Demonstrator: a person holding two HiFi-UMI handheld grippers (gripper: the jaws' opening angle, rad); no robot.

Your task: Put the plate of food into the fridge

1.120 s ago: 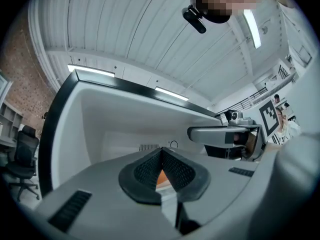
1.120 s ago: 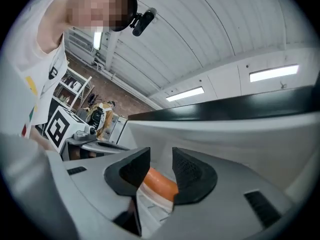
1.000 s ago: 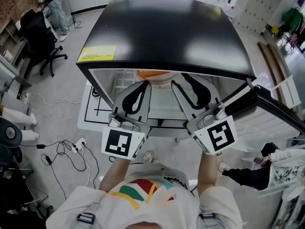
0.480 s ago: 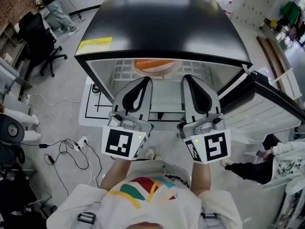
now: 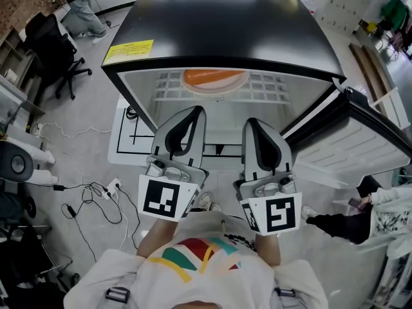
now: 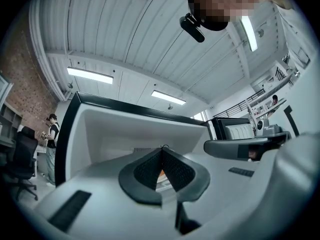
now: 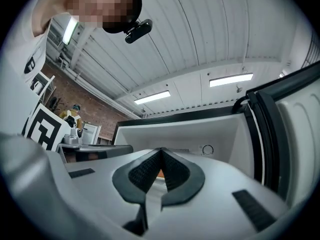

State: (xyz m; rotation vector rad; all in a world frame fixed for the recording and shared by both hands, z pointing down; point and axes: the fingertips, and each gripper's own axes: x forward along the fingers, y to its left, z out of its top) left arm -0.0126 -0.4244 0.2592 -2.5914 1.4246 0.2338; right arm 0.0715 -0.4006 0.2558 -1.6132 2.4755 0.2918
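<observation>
Grey floor (image 5: 90,118) surrounds the black-topped white fridge (image 5: 225,31); round plate of orange food (image 5: 215,79) lies straight beyond left gripper (image 5: 196,112) and right gripper (image 5: 252,123), both shut, empty.

Plate of food (image 5: 215,79): pale plate, orange food heaped on it, sitting flat on the white wire shelf (image 5: 270,89), about centred, back half hidden under the top edge.
Fridge (image 5: 225,24): glossy black top, yellow sticker (image 5: 131,52) at its front left corner, white inside, standing open.
Door (image 5: 351,150): swung wide right, white lining showing.
</observation>
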